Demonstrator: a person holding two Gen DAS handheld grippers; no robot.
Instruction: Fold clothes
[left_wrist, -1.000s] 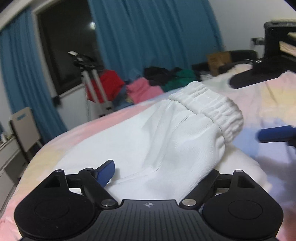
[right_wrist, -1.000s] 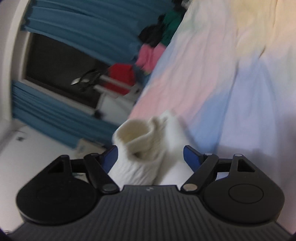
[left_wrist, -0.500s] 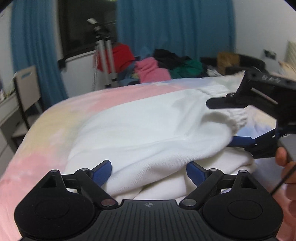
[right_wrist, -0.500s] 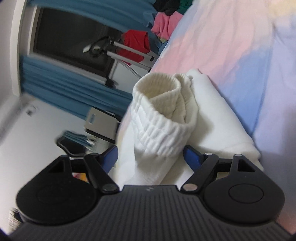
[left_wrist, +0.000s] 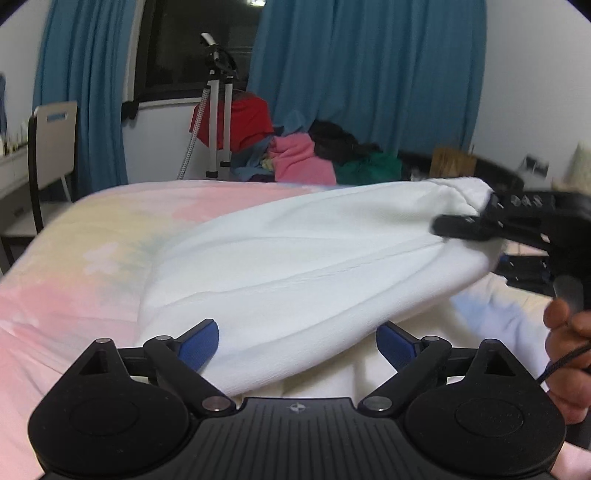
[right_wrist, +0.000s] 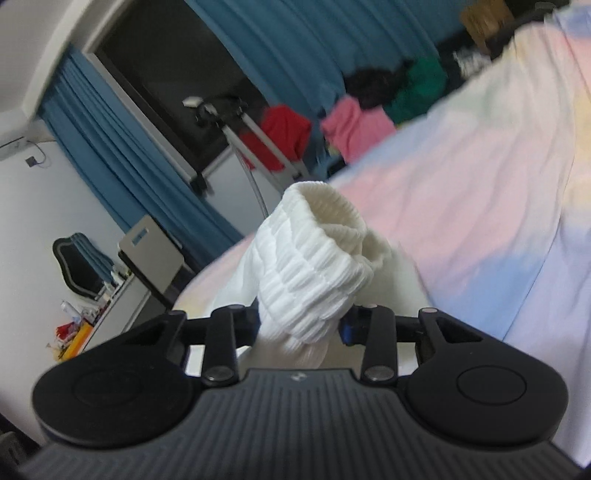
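A white knit garment (left_wrist: 306, 258) lies on the pastel bed sheet (left_wrist: 92, 251), one sleeve stretched out to the right. My left gripper (left_wrist: 297, 341) is open, its blue pads either side of the sleeve's near fold without clamping it. The right gripper (left_wrist: 491, 240) appears at the right edge of the left wrist view, gripping the sleeve's far end. In the right wrist view the ribbed cuff (right_wrist: 314, 266) bulges up between the fingers of my right gripper (right_wrist: 301, 326), which is shut on it. A hand (left_wrist: 569, 354) shows at the right edge.
Beyond the bed stands a white tripod (left_wrist: 216, 110) with a red cloth, beside a heap of pink, black and green clothes (left_wrist: 317, 158). Blue curtains (left_wrist: 369, 74) hang behind. A chair (left_wrist: 51, 147) and desk are at the left.
The right gripper has shut on the ribbed cuff and lifted it, pulling the sleeve to the right. The left gripper has drawn back slightly and stays open around the fold.
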